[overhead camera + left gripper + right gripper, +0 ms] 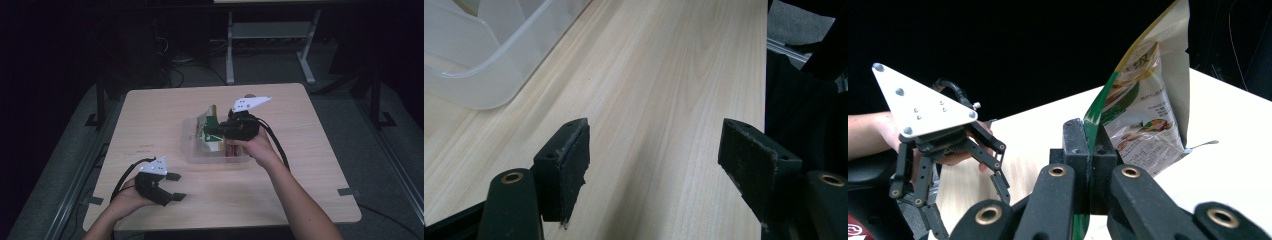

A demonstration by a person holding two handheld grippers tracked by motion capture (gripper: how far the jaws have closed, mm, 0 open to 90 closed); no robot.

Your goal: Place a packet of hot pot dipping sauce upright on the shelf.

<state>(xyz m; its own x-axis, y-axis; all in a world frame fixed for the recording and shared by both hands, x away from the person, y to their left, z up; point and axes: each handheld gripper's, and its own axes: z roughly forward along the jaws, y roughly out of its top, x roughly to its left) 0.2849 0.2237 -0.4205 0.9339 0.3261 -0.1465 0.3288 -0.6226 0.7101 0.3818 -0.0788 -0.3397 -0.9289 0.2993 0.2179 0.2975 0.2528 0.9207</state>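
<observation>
From above we see our right gripper [210, 131] over the clear tub [192, 150], seemingly clamping a snack bag [209, 120]. Our left gripper [654, 165] gapes empty over the table [674, 75]. The right gripper view confirms jaws pinched on the bag's edge.

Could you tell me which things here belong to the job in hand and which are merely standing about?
In the job:
- snack packet, pinched by the shut right tool
- clear plastic bin beneath the packet

Standing by:
- left tool, open on nothing, near the table's front edge
- wooden table
- white desk frame on the floor behind
</observation>
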